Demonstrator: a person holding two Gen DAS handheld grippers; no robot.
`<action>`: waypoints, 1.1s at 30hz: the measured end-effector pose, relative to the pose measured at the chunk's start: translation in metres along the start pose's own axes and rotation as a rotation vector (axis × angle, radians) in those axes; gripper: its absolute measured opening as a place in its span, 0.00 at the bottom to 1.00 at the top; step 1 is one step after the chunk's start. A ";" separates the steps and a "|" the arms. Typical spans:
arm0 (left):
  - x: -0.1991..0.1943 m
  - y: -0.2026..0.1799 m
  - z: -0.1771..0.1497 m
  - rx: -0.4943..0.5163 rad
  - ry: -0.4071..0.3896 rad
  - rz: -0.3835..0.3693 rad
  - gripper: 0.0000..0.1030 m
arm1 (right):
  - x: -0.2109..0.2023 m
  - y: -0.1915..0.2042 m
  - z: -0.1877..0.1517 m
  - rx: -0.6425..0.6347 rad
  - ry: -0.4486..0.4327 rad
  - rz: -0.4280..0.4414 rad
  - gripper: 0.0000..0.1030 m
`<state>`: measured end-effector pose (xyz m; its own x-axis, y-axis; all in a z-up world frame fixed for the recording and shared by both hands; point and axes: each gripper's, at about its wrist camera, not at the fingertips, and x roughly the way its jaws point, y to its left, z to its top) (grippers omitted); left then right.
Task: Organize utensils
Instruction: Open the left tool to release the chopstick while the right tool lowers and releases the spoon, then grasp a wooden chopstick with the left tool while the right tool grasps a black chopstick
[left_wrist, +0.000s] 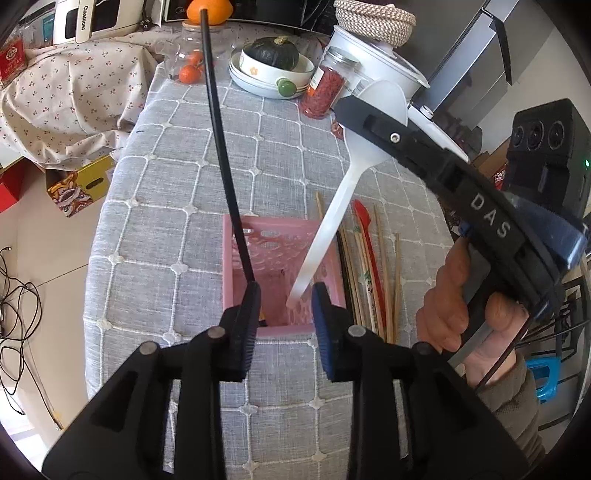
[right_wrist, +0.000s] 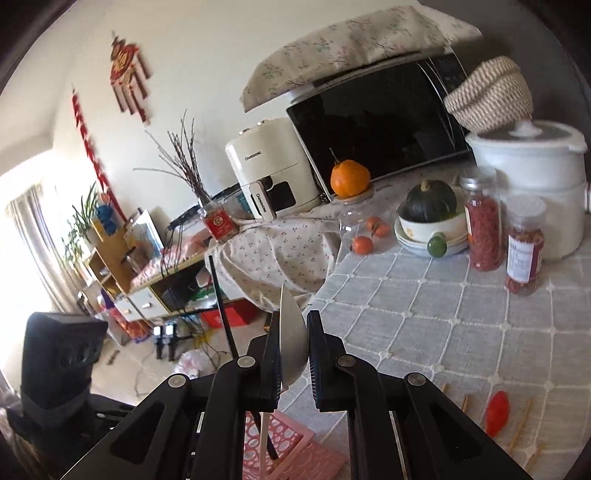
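Note:
A pink perforated basket (left_wrist: 236, 258) stands on the grey checked tablecloth (left_wrist: 177, 155). A black chopstick (left_wrist: 221, 147) leans in it against the left wall. My left gripper (left_wrist: 284, 317) is open and empty just above the basket's near rim. My right gripper (right_wrist: 293, 350) is shut on the bowl of a white plastic spoon (right_wrist: 291, 332), which also shows in the left wrist view (left_wrist: 354, 170); its handle tip reaches down into the basket (right_wrist: 295, 443). Several wooden chopsticks (left_wrist: 384, 273) and a red spoon (left_wrist: 364, 221) lie right of the basket.
At the table's far end stand stacked bowls with a green squash (left_wrist: 273, 55), jars of red berries (left_wrist: 325, 92), a white cooker (left_wrist: 373, 62) and a clear jar with oranges (left_wrist: 192, 66). The table's left edge (left_wrist: 99, 236) drops to the floor.

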<state>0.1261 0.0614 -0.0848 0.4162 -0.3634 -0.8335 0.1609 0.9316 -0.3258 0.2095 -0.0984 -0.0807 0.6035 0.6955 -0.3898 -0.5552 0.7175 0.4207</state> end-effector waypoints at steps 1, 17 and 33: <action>-0.002 0.001 0.001 -0.001 -0.007 0.002 0.32 | 0.001 0.009 0.000 -0.036 -0.004 -0.015 0.12; -0.017 -0.040 -0.002 0.096 -0.063 -0.025 0.34 | -0.029 -0.010 0.007 0.022 0.177 -0.298 0.49; 0.093 -0.117 -0.003 0.138 0.060 0.242 0.38 | -0.134 -0.105 -0.028 0.362 0.307 -0.462 0.47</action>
<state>0.1426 -0.0817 -0.1253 0.4039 -0.1260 -0.9061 0.1858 0.9811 -0.0536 0.1707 -0.2663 -0.0958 0.5134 0.3369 -0.7893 -0.0187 0.9239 0.3822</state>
